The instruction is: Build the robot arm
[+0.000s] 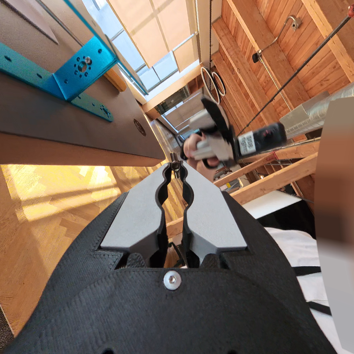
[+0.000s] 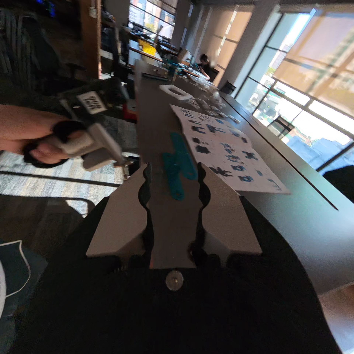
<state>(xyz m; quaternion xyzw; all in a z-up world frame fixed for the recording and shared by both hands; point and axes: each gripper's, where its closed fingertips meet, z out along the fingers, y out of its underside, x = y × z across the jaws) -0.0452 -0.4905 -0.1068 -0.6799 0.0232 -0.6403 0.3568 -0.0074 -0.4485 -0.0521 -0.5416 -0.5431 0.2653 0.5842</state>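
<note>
Left gripper point(image 1: 175, 168): fingers nearly closed at the tips, pinching a small metal socket piece point(image 1: 175, 167) crosswise, held in the air just off the table's edge.
Holding it well: I'd judge the pinch shallow, only the very tips on it, so a steady squeeze and slow wrist turns seem wise or the piece could swivel out.
Right gripper point(image 2: 173, 169): fingers spread well apart, nothing between them, hovering above the table and pointed toward the blue bracket.
Blue bracket point(image 2: 177, 166): perforated metal, lying flat on the table beside the sheet; in the left wrist view point(image 1: 76, 76) a screw stands in its hub.
Printed sheet point(image 2: 229, 151): white, with blue and black figures, just beyond the bracket.
Table point(image 2: 277, 220): long, dark, matte, with small parts and a white frame farther along.
Room: tall windows, timber ceiling, a person seated at the far end.
</note>
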